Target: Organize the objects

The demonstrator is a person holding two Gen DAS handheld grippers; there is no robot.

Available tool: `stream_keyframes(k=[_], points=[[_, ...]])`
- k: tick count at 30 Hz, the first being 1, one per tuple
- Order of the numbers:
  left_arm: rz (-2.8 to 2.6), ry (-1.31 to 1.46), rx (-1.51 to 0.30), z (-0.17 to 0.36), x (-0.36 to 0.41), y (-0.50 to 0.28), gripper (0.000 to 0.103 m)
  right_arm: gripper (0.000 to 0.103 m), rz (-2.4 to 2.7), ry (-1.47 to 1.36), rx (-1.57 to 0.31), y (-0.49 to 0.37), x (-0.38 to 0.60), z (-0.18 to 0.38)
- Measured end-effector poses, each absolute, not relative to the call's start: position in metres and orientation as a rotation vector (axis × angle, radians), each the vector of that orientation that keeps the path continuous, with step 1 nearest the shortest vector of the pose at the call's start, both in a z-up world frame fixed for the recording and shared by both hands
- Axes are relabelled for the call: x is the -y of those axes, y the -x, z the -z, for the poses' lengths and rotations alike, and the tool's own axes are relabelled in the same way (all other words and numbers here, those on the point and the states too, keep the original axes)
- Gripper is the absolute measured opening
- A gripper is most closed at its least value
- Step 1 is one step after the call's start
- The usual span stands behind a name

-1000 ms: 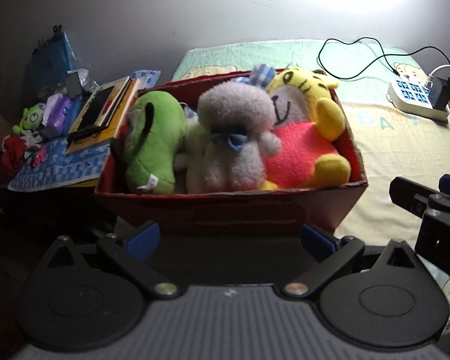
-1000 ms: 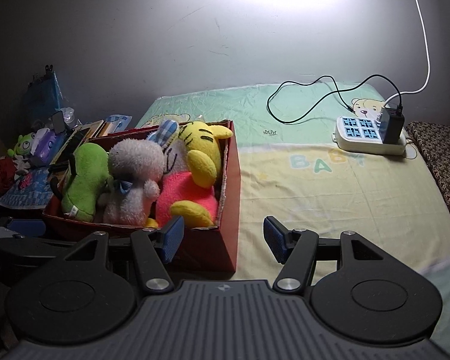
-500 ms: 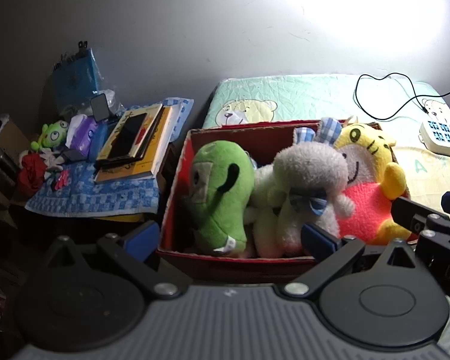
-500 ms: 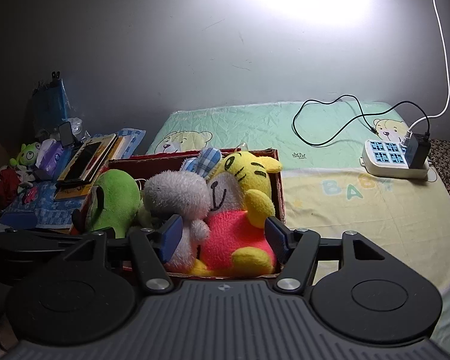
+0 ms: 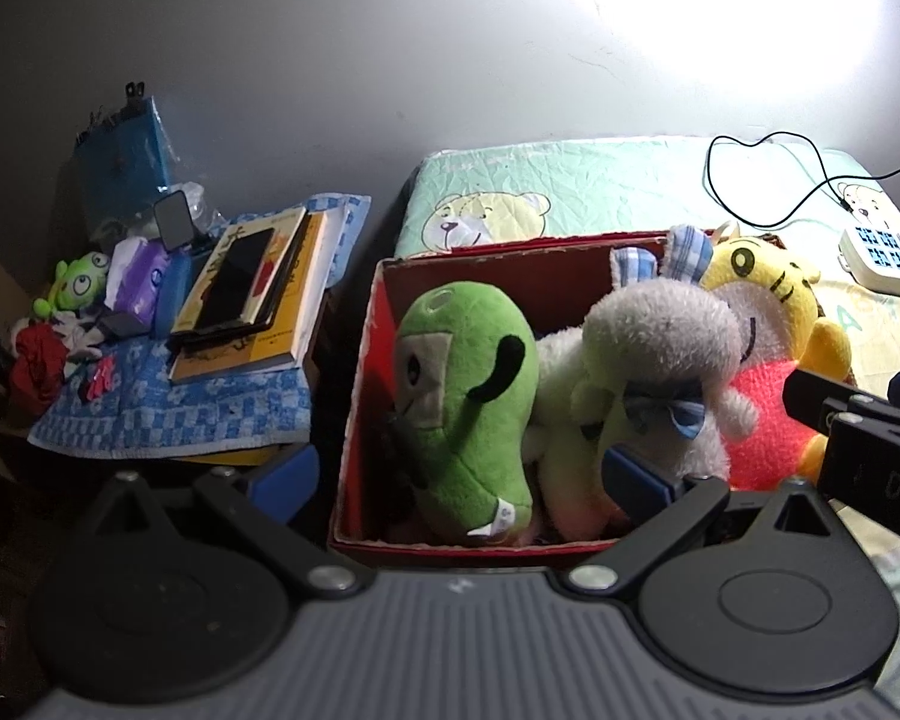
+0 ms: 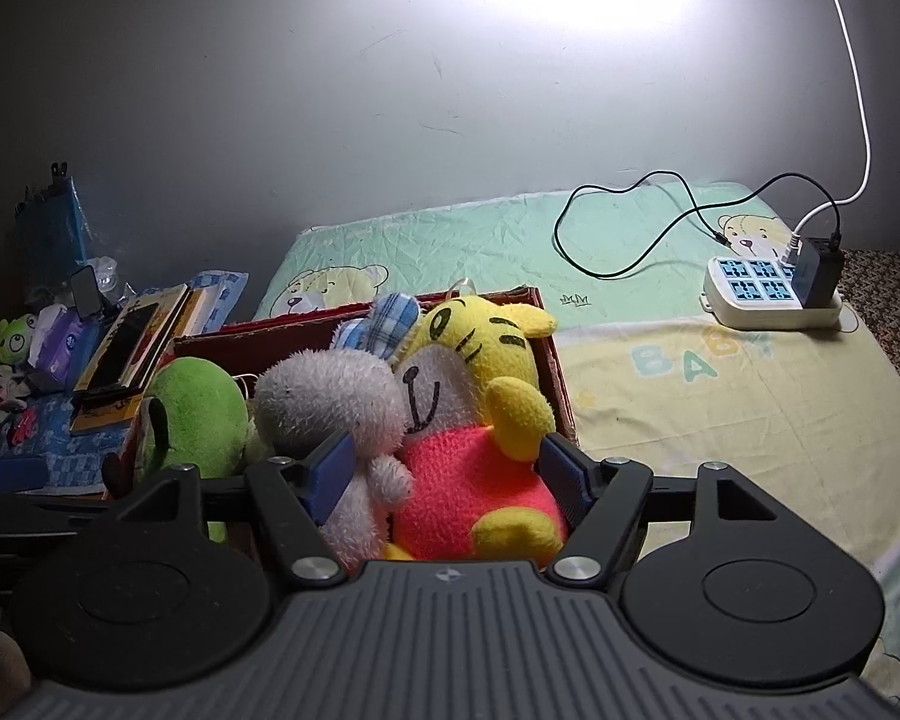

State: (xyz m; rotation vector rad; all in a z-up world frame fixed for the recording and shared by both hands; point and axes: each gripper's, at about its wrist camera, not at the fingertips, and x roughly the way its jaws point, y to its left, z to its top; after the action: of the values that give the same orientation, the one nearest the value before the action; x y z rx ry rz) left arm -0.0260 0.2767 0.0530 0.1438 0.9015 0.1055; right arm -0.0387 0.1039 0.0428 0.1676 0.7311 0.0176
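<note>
Fuzzy plush toys [image 5: 648,372] fill the red cardboard box [image 5: 360,396]; both grippers' fingers [image 5: 630,474] spread, empty.

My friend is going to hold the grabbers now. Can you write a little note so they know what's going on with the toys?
Left gripper: open, empty, in front of the green toy.
Right gripper: open, empty, in front of the yellow tiger.
Done: green toy, grey toy and tiger all sit in the red box on the bed.
Left: maybe the small green toy among the clutter beside the bed.
</note>
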Motion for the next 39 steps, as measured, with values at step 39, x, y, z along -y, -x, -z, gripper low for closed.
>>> stream_keyframes(k=[39], points=[[-0.103, -0.124, -0.809, -0.048, -0.28, 0.0, 0.101, 0.07, -0.023, -0.114, -0.573, 0.024, -0.104, -0.037]])
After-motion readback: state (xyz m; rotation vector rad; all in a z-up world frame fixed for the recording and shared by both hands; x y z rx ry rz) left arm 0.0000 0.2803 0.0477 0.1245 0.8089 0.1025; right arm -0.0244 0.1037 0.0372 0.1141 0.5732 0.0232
